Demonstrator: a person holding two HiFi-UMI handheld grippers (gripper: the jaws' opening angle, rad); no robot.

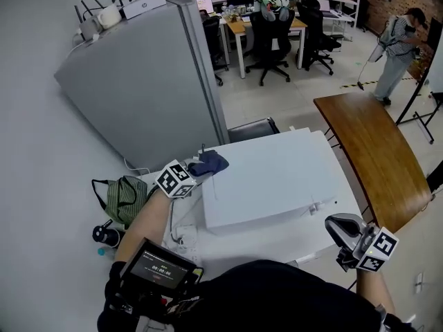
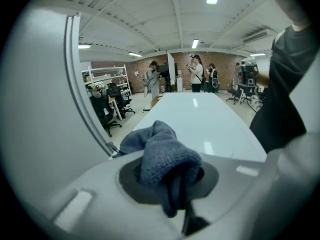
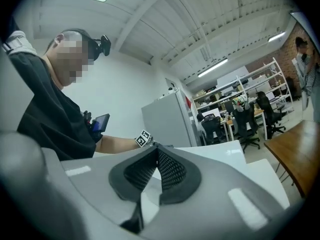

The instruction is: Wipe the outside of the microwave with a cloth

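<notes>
Two grippers at a white microwave point(image 1: 277, 178) on a table point(image 1: 263, 246). L gripper point(image 1: 196, 169) is clamped on a dark blue cloth point(image 1: 210, 162), which sits at the far left corner of the microwave's top. R gripper point(image 1: 335, 223) hangs near the table's front right corner, apart from the microwave, jaws together w/ nothing btwn them.
</notes>
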